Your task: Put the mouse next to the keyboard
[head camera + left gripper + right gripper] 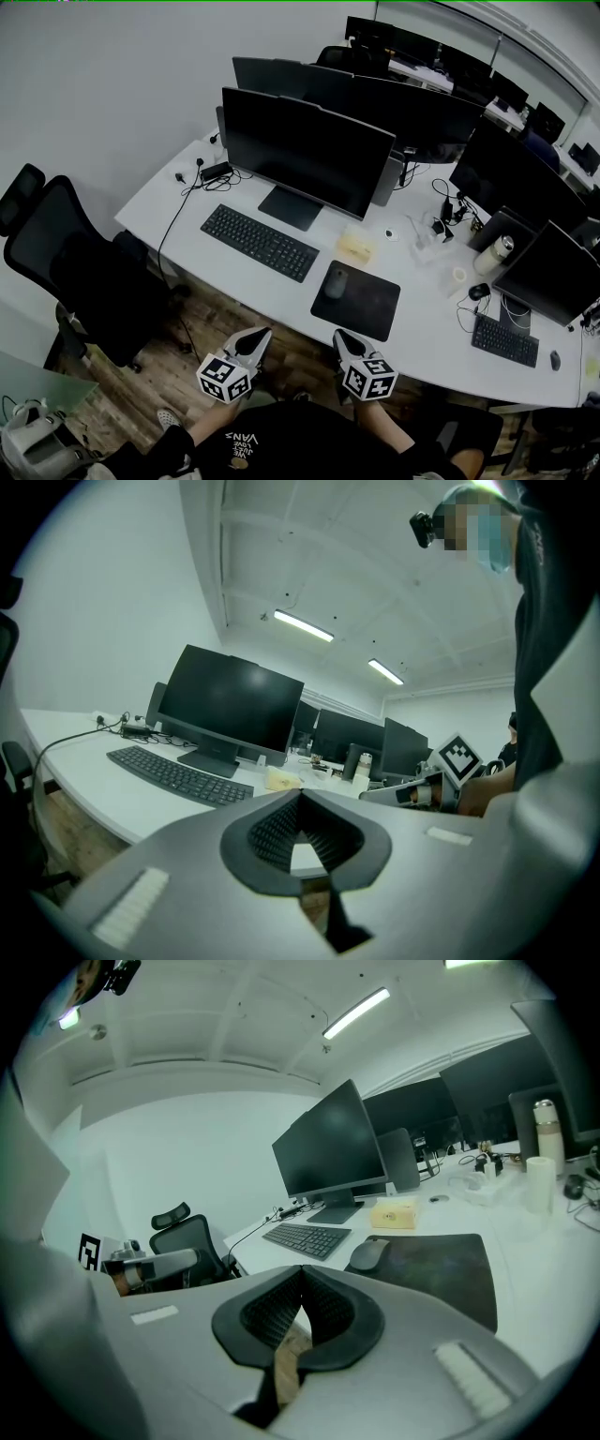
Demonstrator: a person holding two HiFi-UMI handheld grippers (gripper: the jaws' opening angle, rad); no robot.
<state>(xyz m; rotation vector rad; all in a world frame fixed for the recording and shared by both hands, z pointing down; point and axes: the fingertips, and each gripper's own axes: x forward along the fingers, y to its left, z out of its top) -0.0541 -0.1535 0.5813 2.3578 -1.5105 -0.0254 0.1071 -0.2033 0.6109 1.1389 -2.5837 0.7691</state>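
The grey mouse (335, 281) lies on the far left corner of the black mouse pad (366, 305), near the right end of the keyboard (260, 242) but apart from it, on the white counter (178, 211). The left claw (259, 336) and the right claw (343, 337) hang short of the counter's near edge, each pinched closed on nothing, probably because no reach is under way. The right one faces the mouse and seems best placed to take it.

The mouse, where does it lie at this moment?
In the head view the mouse lies on the far left corner of the black mouse pad, just right of the keyboard.
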